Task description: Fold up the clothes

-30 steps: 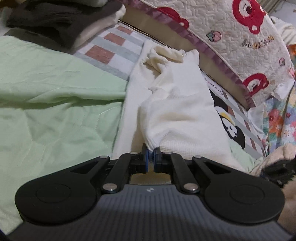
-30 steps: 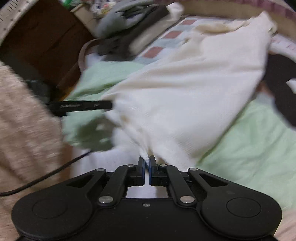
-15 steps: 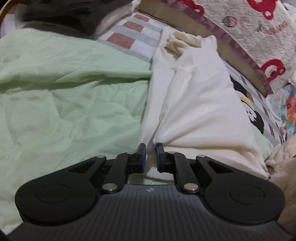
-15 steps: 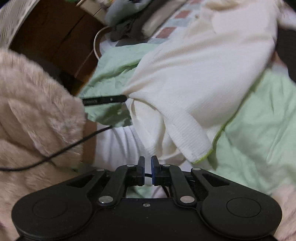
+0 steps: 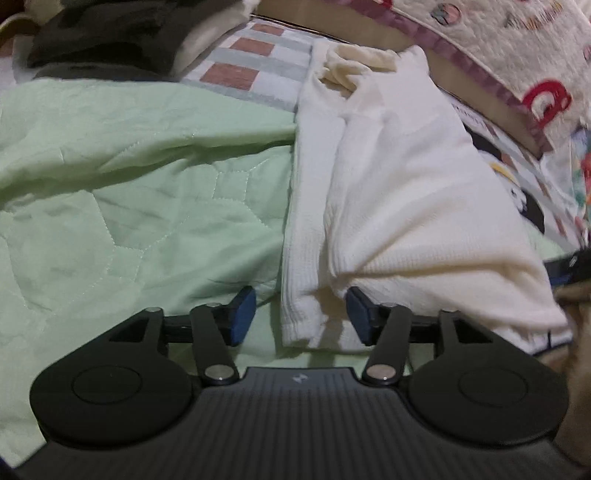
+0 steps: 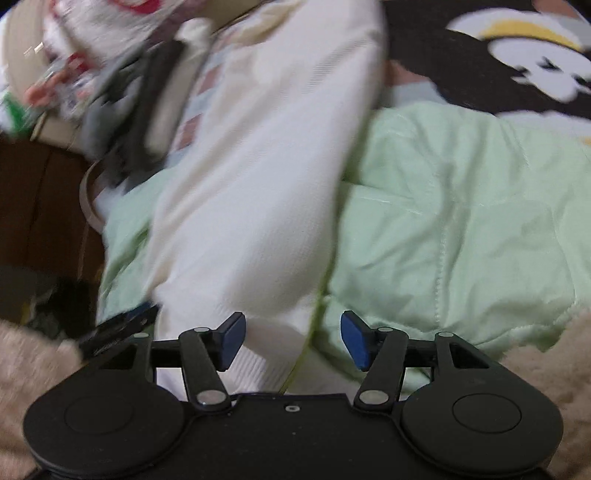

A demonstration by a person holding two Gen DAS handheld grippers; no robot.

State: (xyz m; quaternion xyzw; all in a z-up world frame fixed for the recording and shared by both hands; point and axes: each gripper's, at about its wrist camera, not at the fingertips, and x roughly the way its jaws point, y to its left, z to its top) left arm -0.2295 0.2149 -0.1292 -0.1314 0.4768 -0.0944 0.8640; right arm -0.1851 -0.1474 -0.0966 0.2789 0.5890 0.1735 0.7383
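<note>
A cream knit garment (image 5: 406,192) lies folded lengthwise on a pale green quilt (image 5: 129,192), its ribbed hem nearest the camera. My left gripper (image 5: 301,319) stands open at that hem, the cloth lying loose between the blue pads (image 5: 243,314). In the right wrist view the same cream garment (image 6: 258,177) runs up and away, blurred. My right gripper (image 6: 293,339) is open too, its pads (image 6: 354,339) spread over the garment's near edge and the green quilt (image 6: 461,229).
A stack of dark and grey folded clothes (image 5: 110,33) sits at the far left on a checked sheet (image 5: 251,62). A quilted cover with red bears (image 5: 517,55) rises at the back right. Fuzzy beige sleeves (image 6: 33,369) flank the right gripper.
Both grippers have let go of the cream garment and opened wide. The garment dropped from hanging to lying flat on the quilt; the right wrist view has swung round.
</note>
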